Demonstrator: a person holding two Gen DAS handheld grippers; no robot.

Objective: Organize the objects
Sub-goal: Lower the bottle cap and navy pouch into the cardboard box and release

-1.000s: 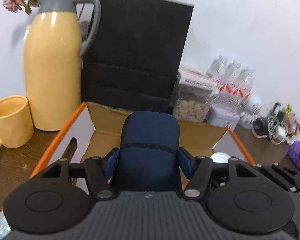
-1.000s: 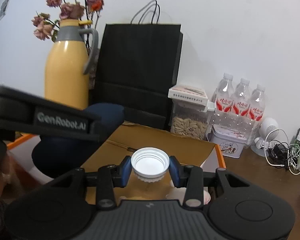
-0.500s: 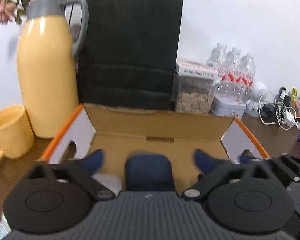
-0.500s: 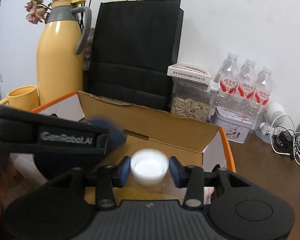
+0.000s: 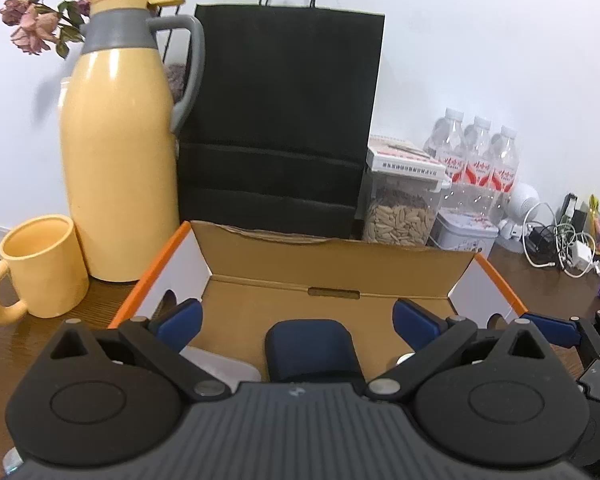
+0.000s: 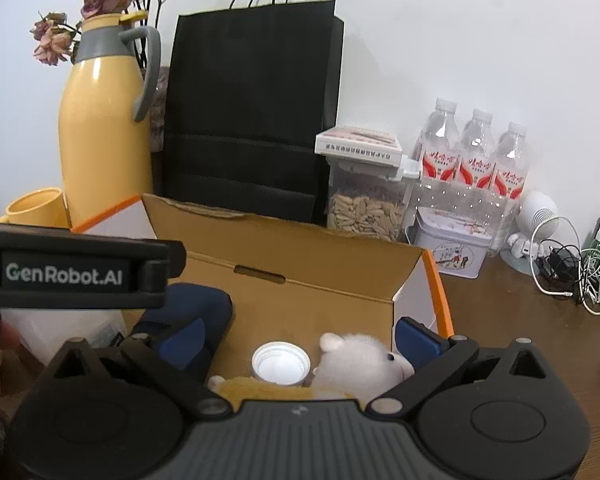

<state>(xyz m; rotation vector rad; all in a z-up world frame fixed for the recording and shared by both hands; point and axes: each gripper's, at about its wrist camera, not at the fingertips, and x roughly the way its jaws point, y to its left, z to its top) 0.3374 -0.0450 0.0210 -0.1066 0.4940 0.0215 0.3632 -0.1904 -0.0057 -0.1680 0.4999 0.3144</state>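
An open cardboard box (image 5: 332,256) with orange edges lies in front of both grippers. A navy zip case (image 5: 310,350) rests inside it, below my left gripper (image 5: 298,324), which is open with its blue pads well clear of the case. In the right wrist view a white-capped bottle (image 6: 281,368) stands in the box beside a white plush toy (image 6: 360,360). My right gripper (image 6: 300,338) is above them; its jaws are opening and the pads touch nothing. The navy case (image 6: 196,308) shows at the left there, partly behind the black housing (image 6: 72,276) of the left gripper.
Behind the box stand a yellow thermos jug (image 5: 116,160), a yellow mug (image 5: 40,268) and a black paper bag (image 5: 280,120). To the right are a seed container (image 5: 400,208), three water bottles (image 5: 476,160), a tin (image 5: 464,236) and tangled cables (image 5: 556,248) on the wooden table.
The left gripper opened and let go of the navy case, which dropped into the box. The right gripper opened off the white-capped bottle, which now sits lower beside the plush toy.
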